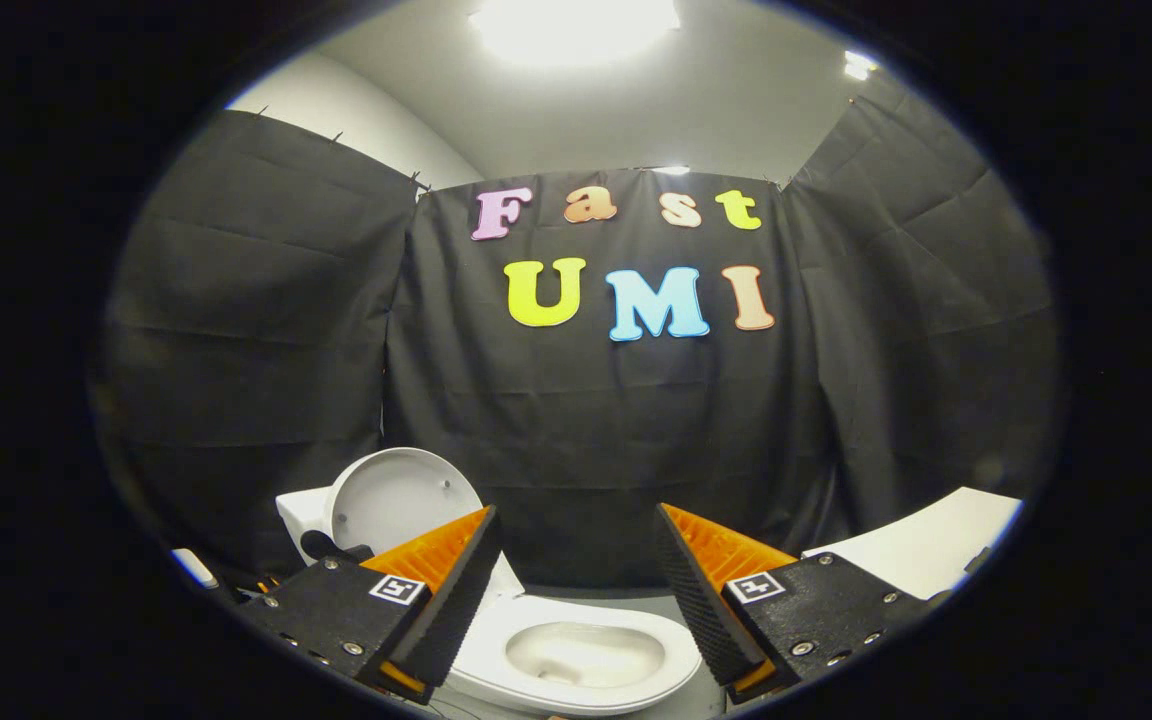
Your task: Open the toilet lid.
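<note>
A two-finger gripper (pixel 576 590) reaches forward at the bottom of the scene, its two wedge-shaped fingers spread wide apart and holding nothing. Each finger sits on a dark block fastened with small screws and carrying a small square black-and-white marker.

Between and just beyond the fingers stands a glossy white ceramic toilet (pixel 576 655). Its oval seat is down, and the pale bowl is exposed, seen through the gap between the fingers. The left finger overlaps the left edge of the seat in the view; whether it touches is not clear.

The rounded white plastic toilet lid (pixel 398 500) is raised. It stands upright at the back of the toilet, behind and above the left finger, with its hollow underside facing the camera. It rests against the white tank (pixel 302 512), a corner of which shows just to the lid's left. A dark object (pixel 331 548) sits at the lid's lower left, too hidden by the finger to identify.

Beyond the right finger, a flat white surface (pixel 921 545) slopes up, apart from the toilet.

Black cloth (pixel 576 450) hangs as a wall behind and on both sides. Above it is a pale grey ceiling with a bright ceiling light (pixel 576 25) directly overhead.
</note>
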Demonstrator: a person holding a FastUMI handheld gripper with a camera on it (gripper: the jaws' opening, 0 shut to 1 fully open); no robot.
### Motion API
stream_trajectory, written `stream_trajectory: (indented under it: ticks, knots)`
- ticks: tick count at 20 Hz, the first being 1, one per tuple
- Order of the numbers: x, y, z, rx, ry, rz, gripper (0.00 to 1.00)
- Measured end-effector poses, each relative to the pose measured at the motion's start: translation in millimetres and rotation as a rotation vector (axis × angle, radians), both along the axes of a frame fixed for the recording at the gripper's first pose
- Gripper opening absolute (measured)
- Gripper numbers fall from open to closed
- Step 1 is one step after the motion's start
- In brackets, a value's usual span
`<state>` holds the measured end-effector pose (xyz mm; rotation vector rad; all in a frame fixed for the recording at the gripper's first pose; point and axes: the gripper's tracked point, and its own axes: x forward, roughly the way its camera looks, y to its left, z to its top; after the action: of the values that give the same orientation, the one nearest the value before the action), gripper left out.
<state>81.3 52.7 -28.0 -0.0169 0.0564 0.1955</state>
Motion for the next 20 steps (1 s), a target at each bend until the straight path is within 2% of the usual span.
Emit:
stream_trajectory:
  ticks: [7,11,20]
  knots:
    - [-4,-46,9,0.045,-0.004,-0.058,0.94]
    - [-8,-72,-2,0.011,0.011,-0.075,0.94]
    - [-13,-81,-10,0.043,0.034,-0.080,0.93]
